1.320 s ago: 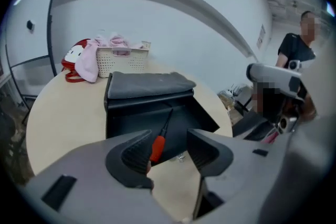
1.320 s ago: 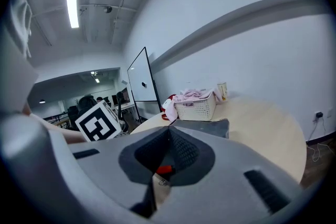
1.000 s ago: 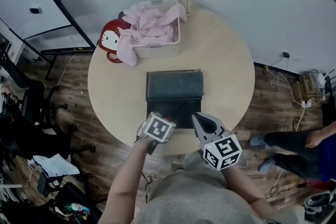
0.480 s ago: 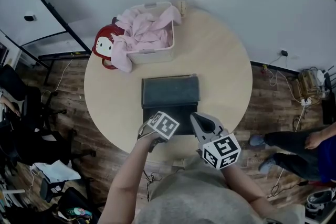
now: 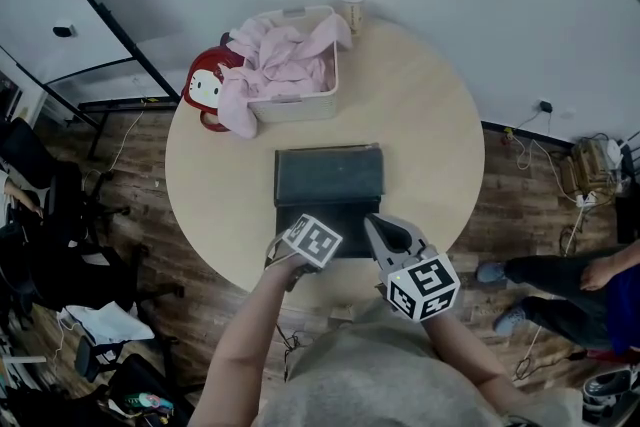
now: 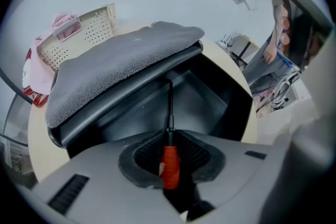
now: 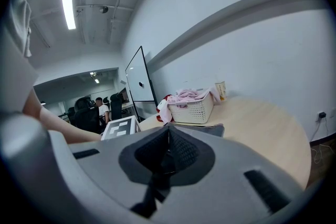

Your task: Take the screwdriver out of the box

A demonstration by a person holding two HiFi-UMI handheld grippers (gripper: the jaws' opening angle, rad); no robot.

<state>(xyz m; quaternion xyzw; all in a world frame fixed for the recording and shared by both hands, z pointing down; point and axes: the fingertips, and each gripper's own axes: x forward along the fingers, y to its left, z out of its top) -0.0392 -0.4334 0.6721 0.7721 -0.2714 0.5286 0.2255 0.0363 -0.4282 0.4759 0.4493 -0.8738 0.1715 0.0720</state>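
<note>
Head view: at the near edge of the round table [image 5: 420, 115], we hold the left gripper [image 5: 306, 253] nose-down over the open dark box [image 5: 330, 213], with the right gripper [image 5: 380, 225] just beside it. Left gripper view: its 2 jaws are closing on the red handle of the screwdriver [image 6: 170, 165], whose shaft points into the box below the raised lid [image 6: 121, 60]. Right gripper view: our 2 jaws meet, empty, facing a white basket [image 7: 194, 110] across the table.
</note>
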